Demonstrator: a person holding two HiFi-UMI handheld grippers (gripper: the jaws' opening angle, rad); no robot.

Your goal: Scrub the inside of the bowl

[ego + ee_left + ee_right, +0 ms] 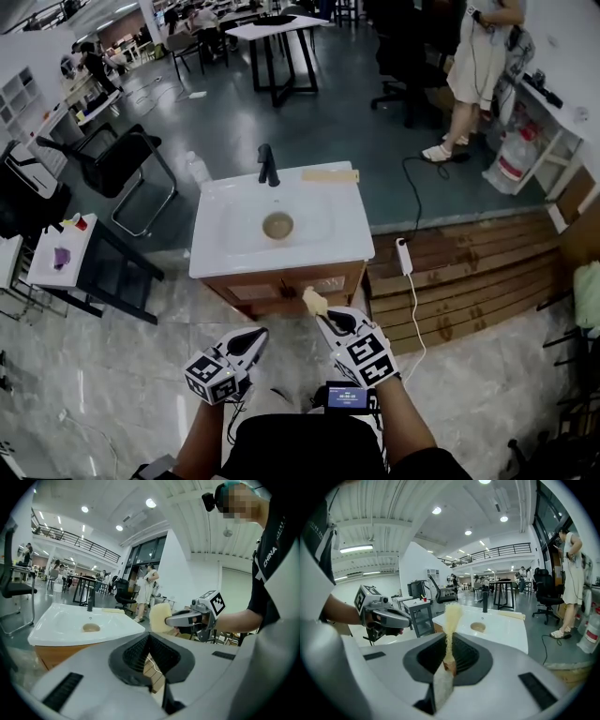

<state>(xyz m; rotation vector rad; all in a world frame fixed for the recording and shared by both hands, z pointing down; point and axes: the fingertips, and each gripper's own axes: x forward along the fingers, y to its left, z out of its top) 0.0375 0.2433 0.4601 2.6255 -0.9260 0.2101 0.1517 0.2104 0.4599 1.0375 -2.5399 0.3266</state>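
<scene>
Big hall with a grey floor, and a white sink [216, 253] in the middle of the frame.
Down in the sink sits a small brown bowl [277, 225], with a black tap [268, 165] just behind it. At the bottom of the head view, the left gripper [255, 337] has its jaws pressed together with nothing in them. The right gripper [323, 317] pinches a yellow sponge [313, 301] that sticks out past its jaws. Both grippers are well apart from the bowl, in front of the sink. A person [478, 66] stands at the upper right.
</scene>
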